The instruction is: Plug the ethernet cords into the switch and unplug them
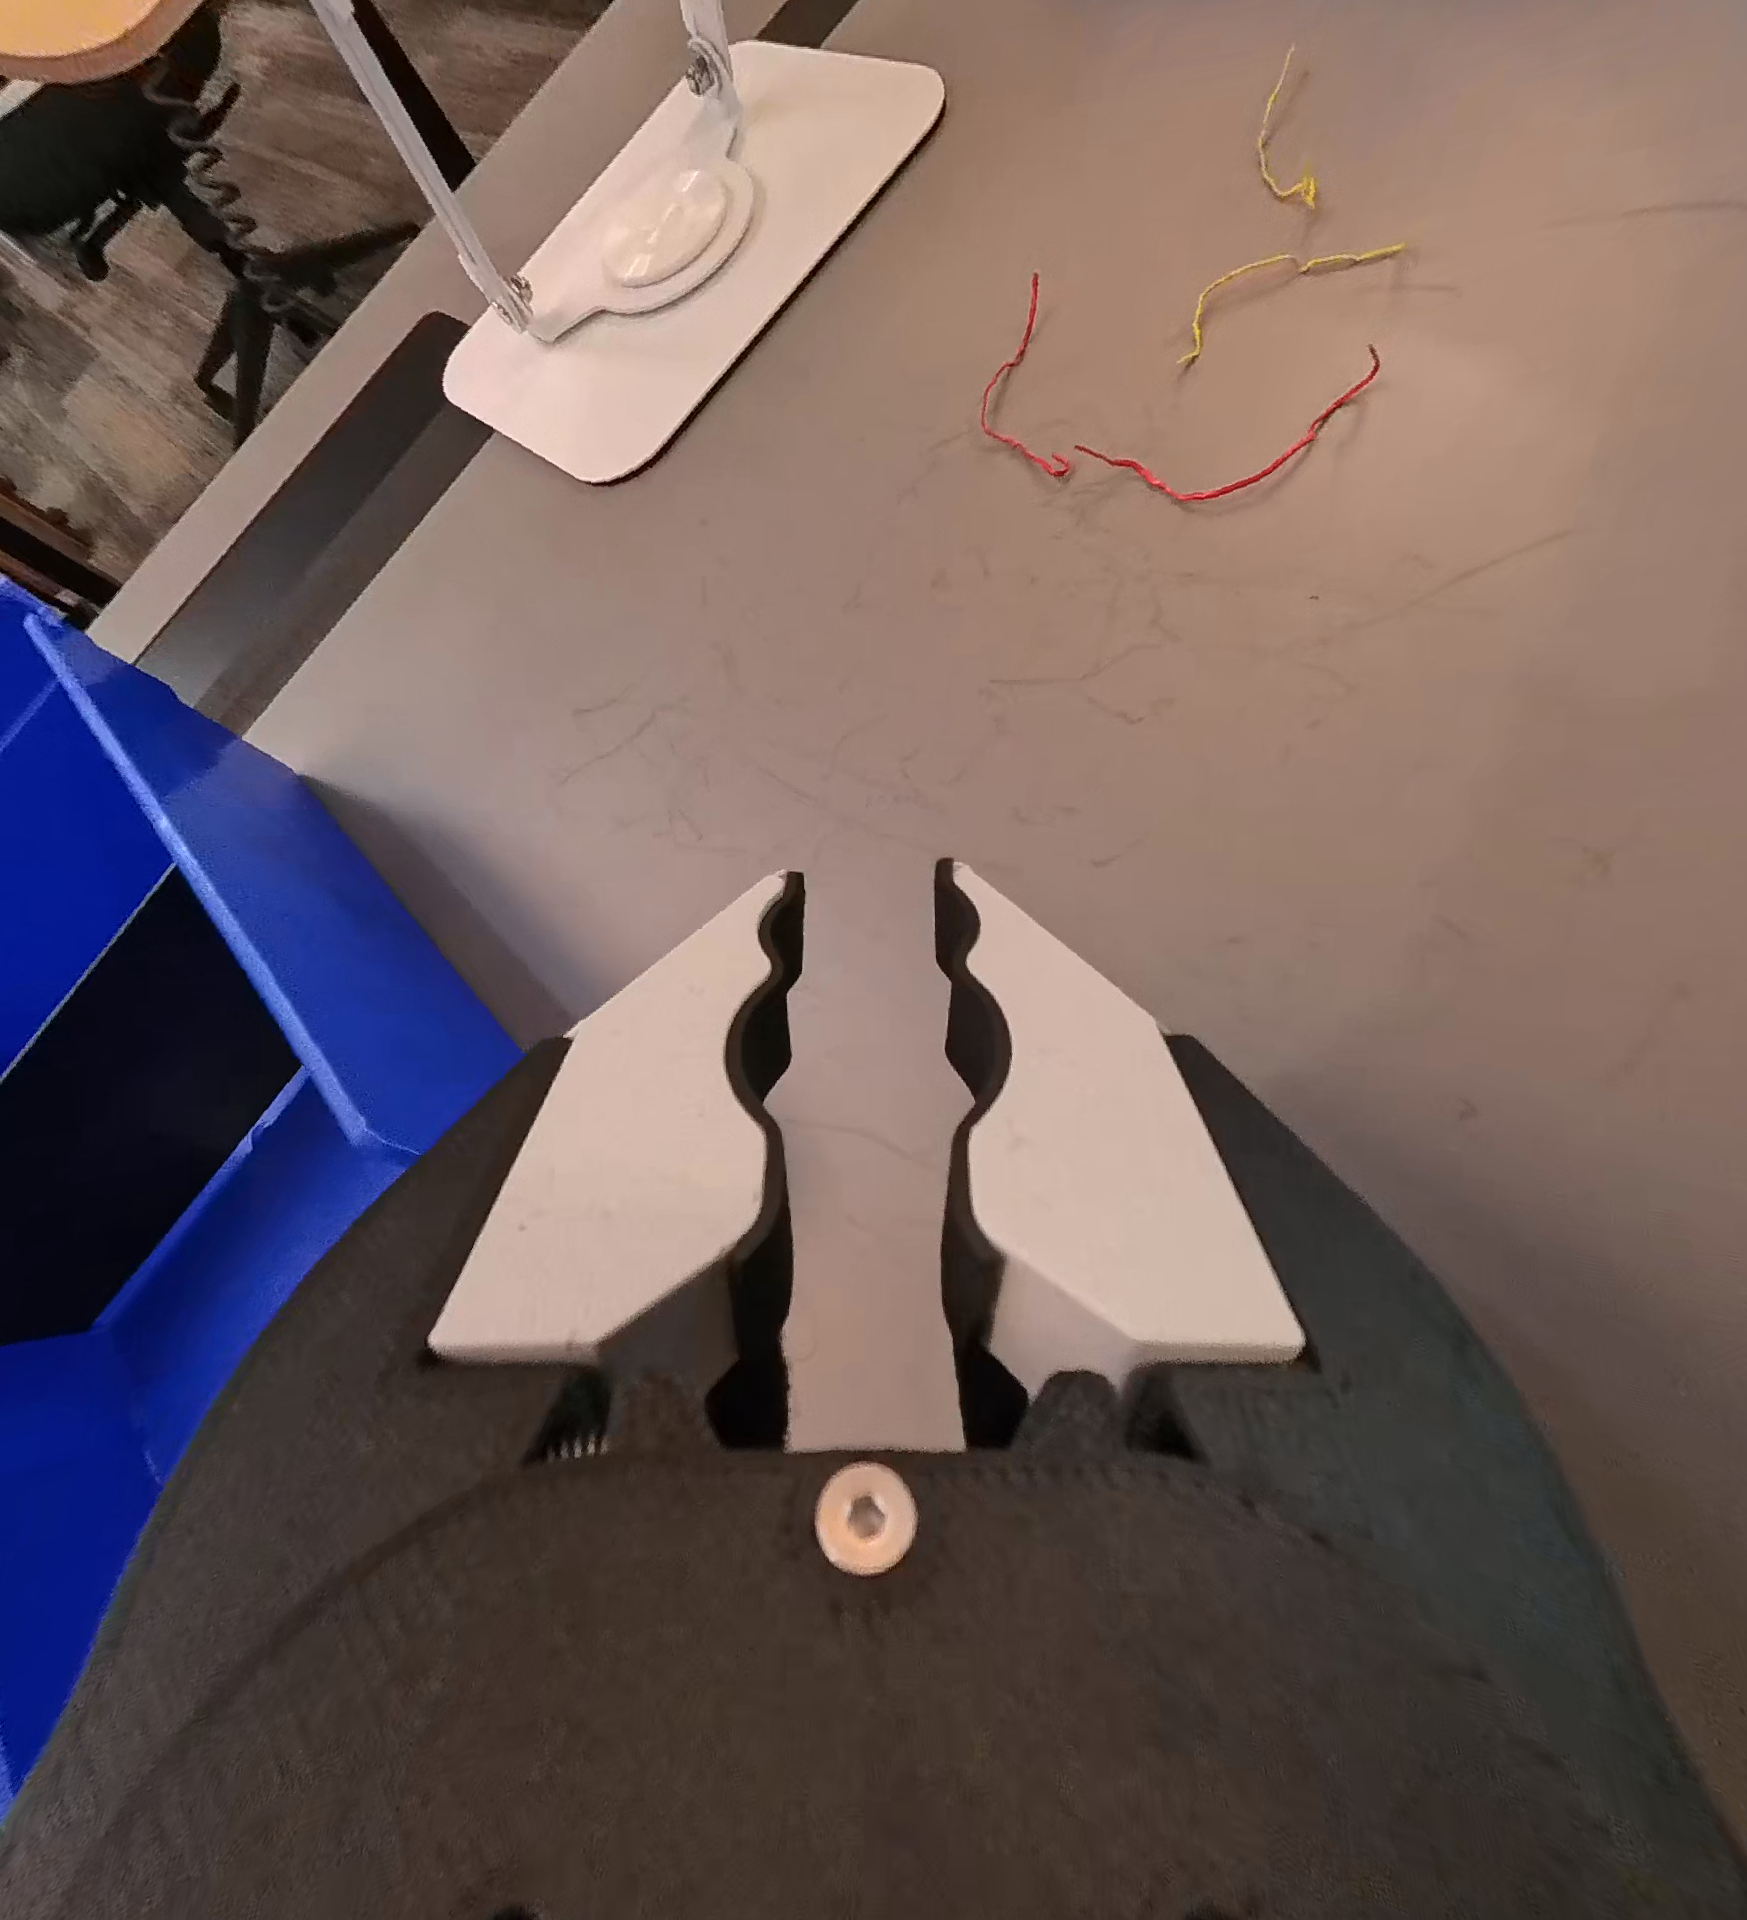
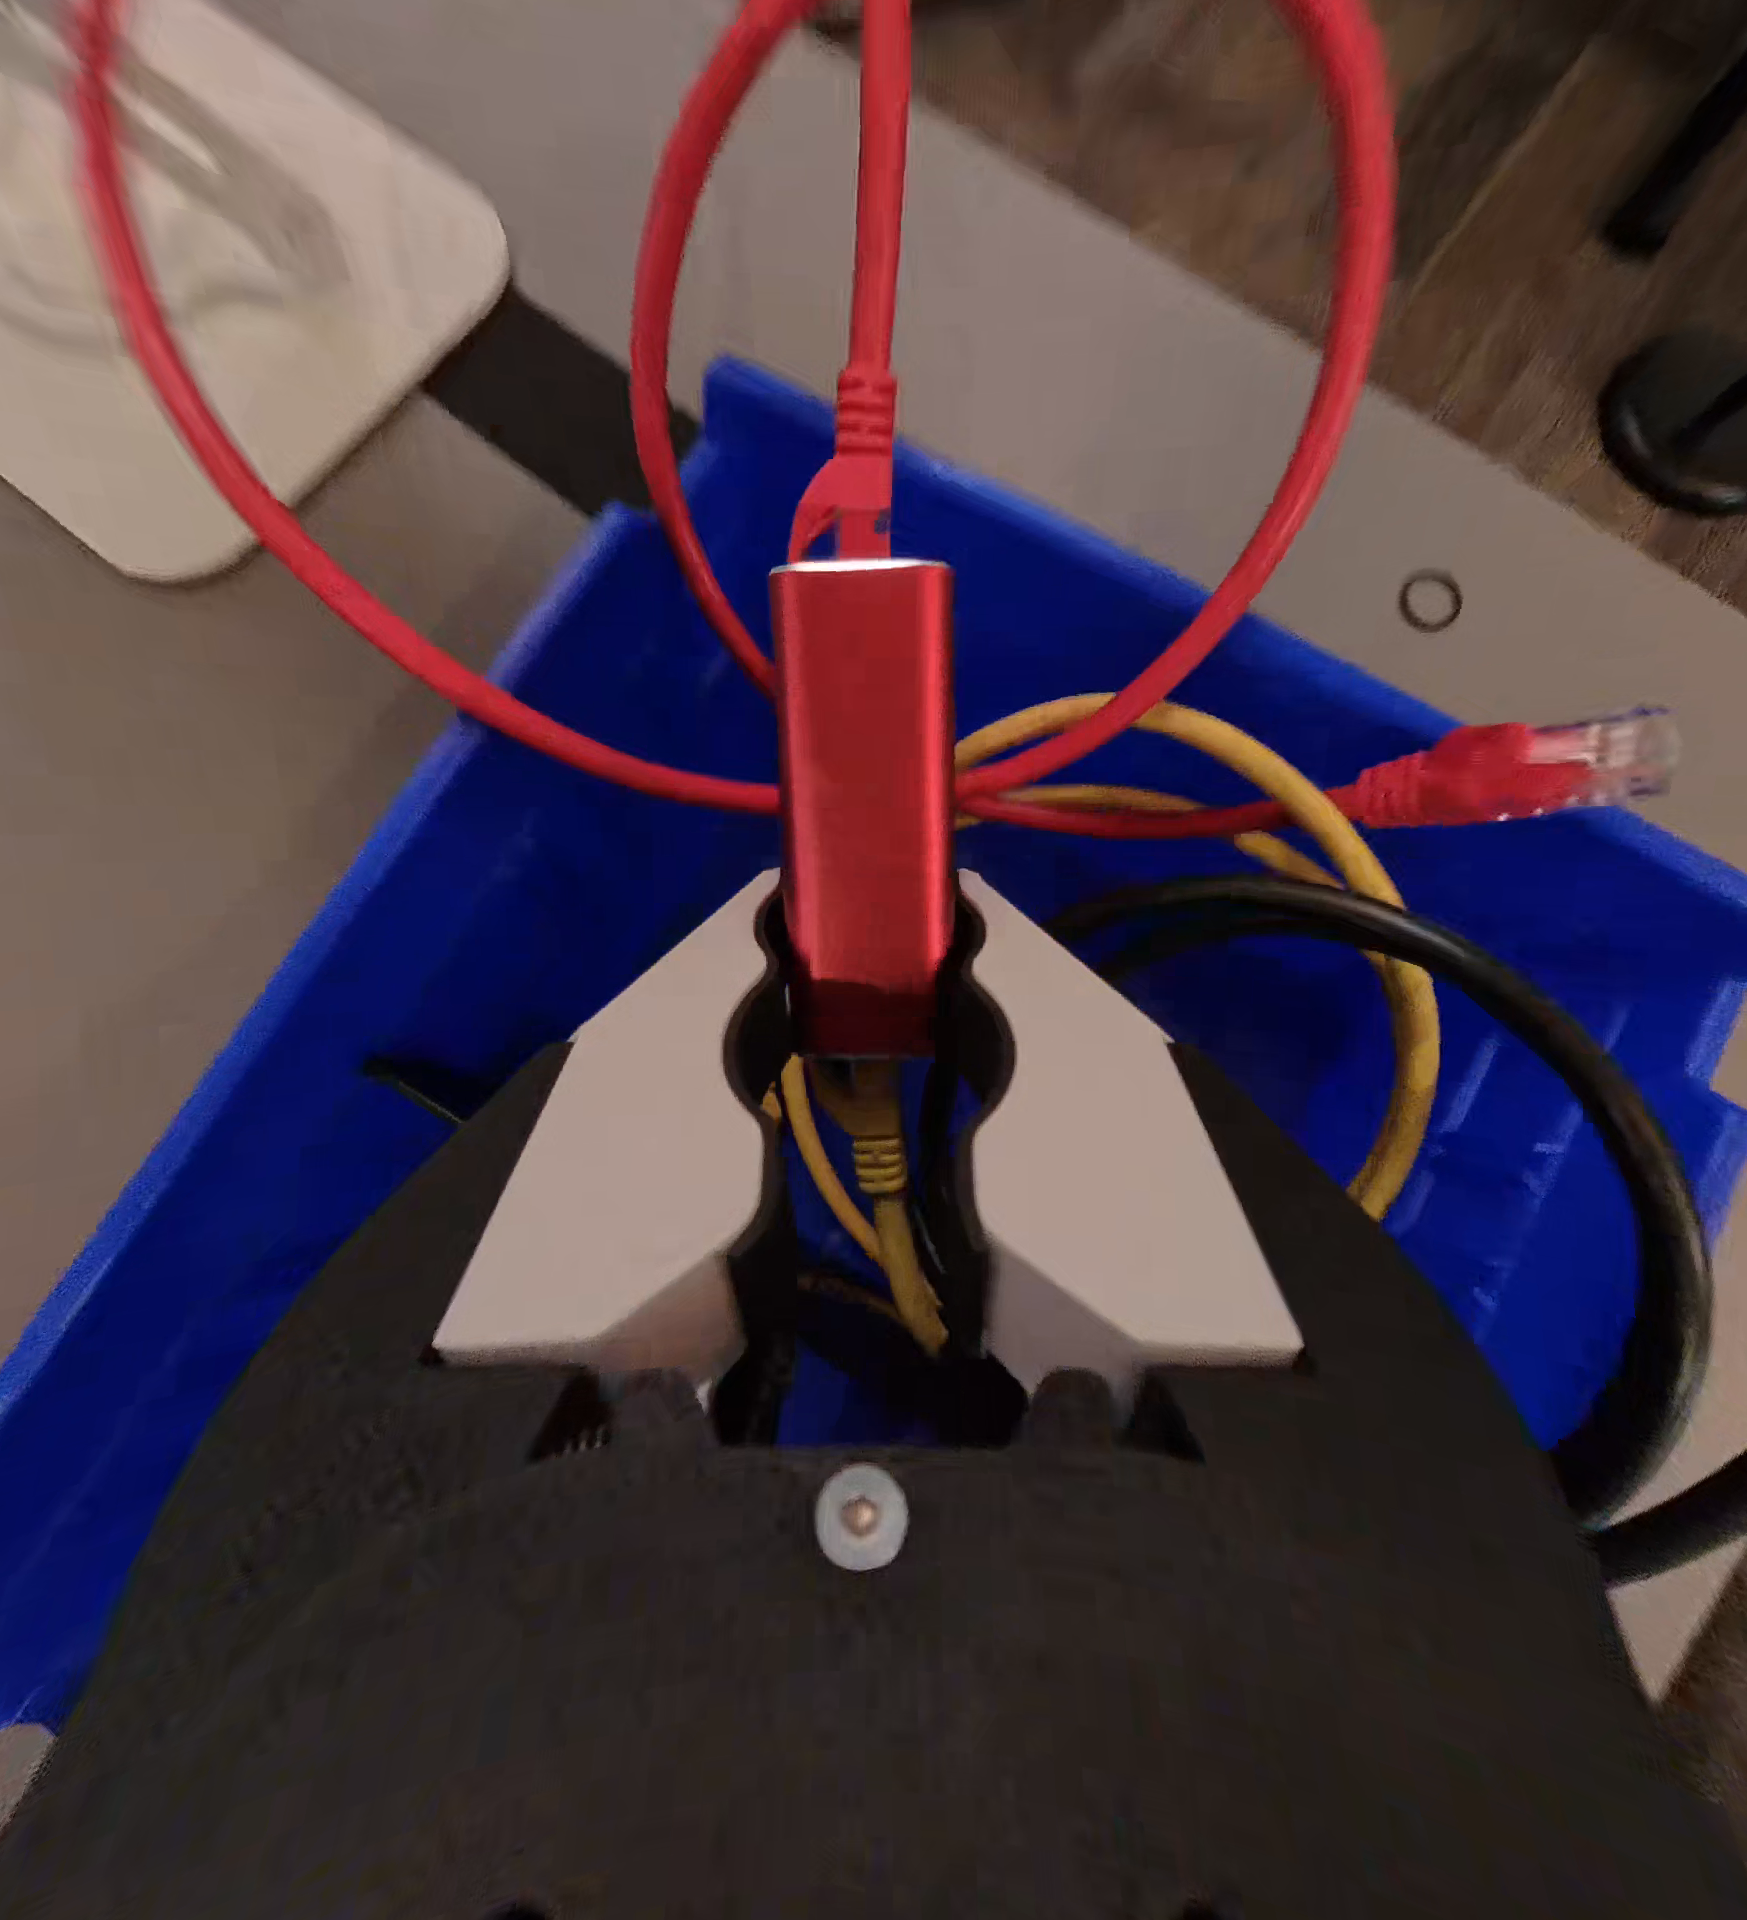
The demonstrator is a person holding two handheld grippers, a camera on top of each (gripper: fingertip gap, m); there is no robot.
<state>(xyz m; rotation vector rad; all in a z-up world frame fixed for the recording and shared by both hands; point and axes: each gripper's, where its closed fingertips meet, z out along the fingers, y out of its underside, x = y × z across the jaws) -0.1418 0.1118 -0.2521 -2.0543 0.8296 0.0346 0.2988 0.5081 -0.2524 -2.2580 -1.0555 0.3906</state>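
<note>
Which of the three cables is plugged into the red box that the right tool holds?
The red cable: its plug enters the red box at the far end. The yellow cable and black cable lie in the bin.

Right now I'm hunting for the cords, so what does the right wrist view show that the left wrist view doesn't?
Only the right wrist view: the right gripper shut on a red adapter with a red cord plugged in, plus yellow cord and black cable.
Only the left: the open left gripper, red and yellow twist ties.
Both: blue bin, white stand base, table.
</note>
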